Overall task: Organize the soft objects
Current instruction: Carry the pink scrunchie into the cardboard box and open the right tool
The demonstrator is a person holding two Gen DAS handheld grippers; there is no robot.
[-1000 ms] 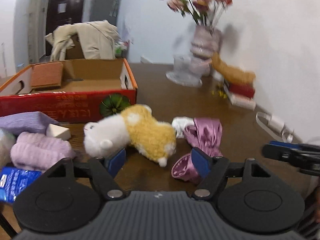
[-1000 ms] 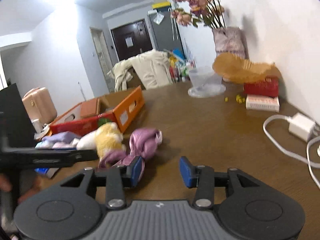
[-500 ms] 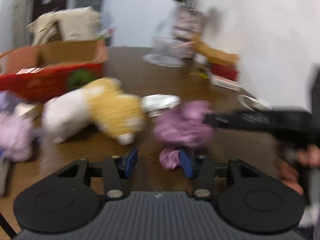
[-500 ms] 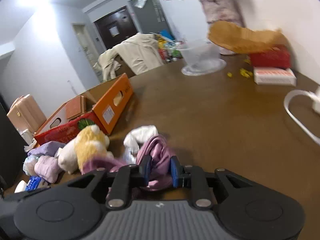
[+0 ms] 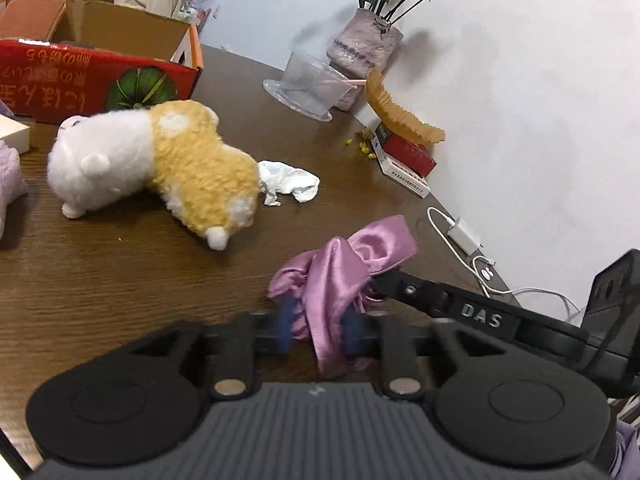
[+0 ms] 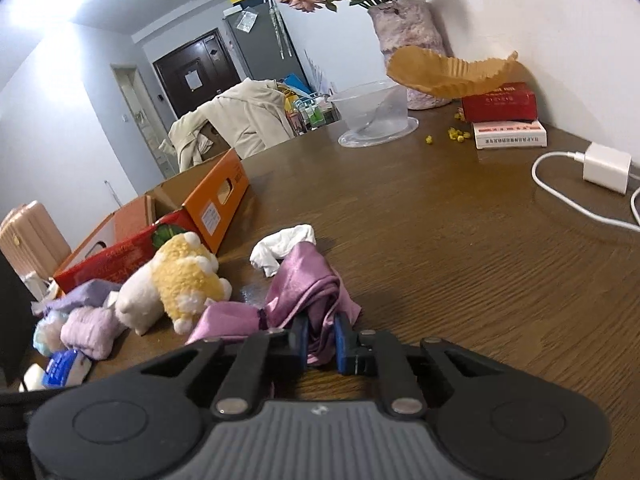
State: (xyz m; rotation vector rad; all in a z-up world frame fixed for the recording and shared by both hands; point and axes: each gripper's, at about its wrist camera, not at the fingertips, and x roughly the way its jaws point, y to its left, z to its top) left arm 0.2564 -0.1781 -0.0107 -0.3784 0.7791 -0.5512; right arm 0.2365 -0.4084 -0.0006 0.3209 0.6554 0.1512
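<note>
I am pinching the shiny purple satin cloth with my left gripper and right gripper, jaws having just been closing.

Shiny pink-purple satin cloth, white-and-yellow plush toy, red-orange box, dark brown wood-grain table.

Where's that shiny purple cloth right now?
In both wrist views the purple satin cloth lies bunched on the brown table, near the front, pinched by both grippers, just right of the white-and-yellow plush toy and in front of a crumpled white tissue.
</note>
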